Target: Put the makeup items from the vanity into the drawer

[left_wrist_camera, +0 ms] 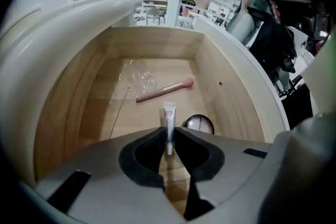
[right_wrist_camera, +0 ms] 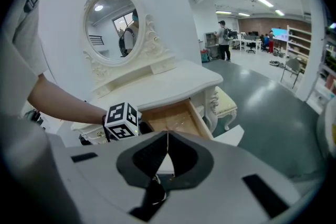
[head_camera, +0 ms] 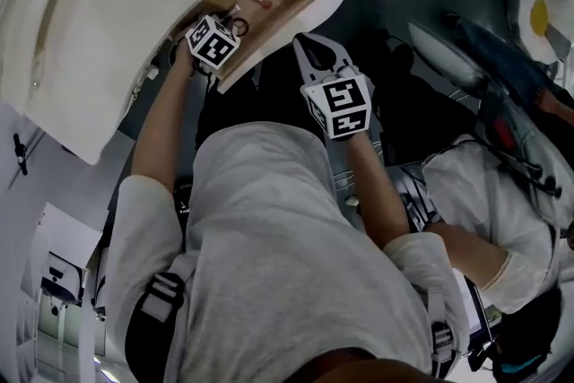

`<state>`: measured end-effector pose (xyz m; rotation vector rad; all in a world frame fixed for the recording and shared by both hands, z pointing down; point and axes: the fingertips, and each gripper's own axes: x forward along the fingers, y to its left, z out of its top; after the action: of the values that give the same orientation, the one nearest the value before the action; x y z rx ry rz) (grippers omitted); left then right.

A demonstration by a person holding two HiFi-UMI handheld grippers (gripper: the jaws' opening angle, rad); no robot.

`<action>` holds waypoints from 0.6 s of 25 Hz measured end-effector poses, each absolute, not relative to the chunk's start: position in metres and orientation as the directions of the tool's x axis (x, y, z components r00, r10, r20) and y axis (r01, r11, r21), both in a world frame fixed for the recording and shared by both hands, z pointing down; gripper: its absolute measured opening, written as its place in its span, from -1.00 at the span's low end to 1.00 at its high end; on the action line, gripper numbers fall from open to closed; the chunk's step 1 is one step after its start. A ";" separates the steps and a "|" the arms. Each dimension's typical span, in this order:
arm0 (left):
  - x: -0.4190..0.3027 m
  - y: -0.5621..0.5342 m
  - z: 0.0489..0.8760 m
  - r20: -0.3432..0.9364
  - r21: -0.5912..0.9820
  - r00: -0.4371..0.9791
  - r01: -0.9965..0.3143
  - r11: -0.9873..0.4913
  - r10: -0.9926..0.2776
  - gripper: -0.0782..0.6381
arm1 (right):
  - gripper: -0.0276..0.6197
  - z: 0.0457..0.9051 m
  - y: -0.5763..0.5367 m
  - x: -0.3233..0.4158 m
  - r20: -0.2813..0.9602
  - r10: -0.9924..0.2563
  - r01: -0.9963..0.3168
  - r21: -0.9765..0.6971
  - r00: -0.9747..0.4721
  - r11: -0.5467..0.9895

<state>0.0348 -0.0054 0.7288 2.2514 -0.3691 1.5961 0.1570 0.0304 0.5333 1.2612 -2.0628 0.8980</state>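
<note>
Over the drawer [left_wrist_camera: 68, 97], the down-tilted left tool [left_wrist_camera: 169, 135] pinches a tube [left_wrist_camera: 169, 114], perhaps glue; right tool [right_wrist_camera: 168, 136] shut.

Small white tube [left_wrist_camera: 169, 118] at the centre of the left gripper view, dark upside-down letters that seem to read GLUE, black-and-white square code patterns, no letters, on the left cube [head_camera: 213, 42] at 11 o'clock and the right cube [head_camera: 339, 108] near the centre of the head view

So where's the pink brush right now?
In the left gripper view, the pink brush lies on the drawer floor, just beyond the small tube held in the left gripper.
</note>
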 end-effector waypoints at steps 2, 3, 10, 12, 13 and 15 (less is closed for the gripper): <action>0.032 -0.005 0.729 0.945 0.131 0.327 -0.404 -0.905 -0.009 -0.62 | -0.87 0.531 0.028 0.155 0.741 -0.540 -0.910 -0.249 -0.400 0.332; 0.031 -0.005 0.729 0.945 0.128 0.327 -0.401 -0.907 -0.012 -0.62 | -0.87 0.530 0.027 0.153 0.740 -0.542 -0.911 -0.248 -0.398 0.331; 0.033 -0.007 0.720 0.938 0.129 0.345 -0.407 -0.904 -0.021 -0.59 | -0.87 0.524 0.018 0.147 0.733 -0.551 -0.910 -0.245 -0.400 0.335; 0.031 -0.008 0.714 0.938 0.111 0.345 -0.403 -0.909 -0.038 -0.59 | -0.87 0.521 0.014 0.144 0.725 -0.561 -0.910 -0.242 -0.400 0.336; 0.030 -0.008 0.709 0.936 0.099 0.347 -0.402 -0.910 -0.052 -0.59 | -0.87 0.519 0.012 0.142 0.722 -0.565 -0.910 -0.240 -0.400 0.338; 0.029 -0.010 0.694 0.929 0.066 0.358 -0.411 -0.909 -0.094 -0.60 | -0.87 0.515 0.009 0.138 0.714 -0.572 -0.909 -0.237 -0.403 0.344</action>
<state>0.0293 -0.0099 0.6945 2.3361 -0.4483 1.5689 0.1376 0.0093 0.5154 1.2891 -2.0941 0.8543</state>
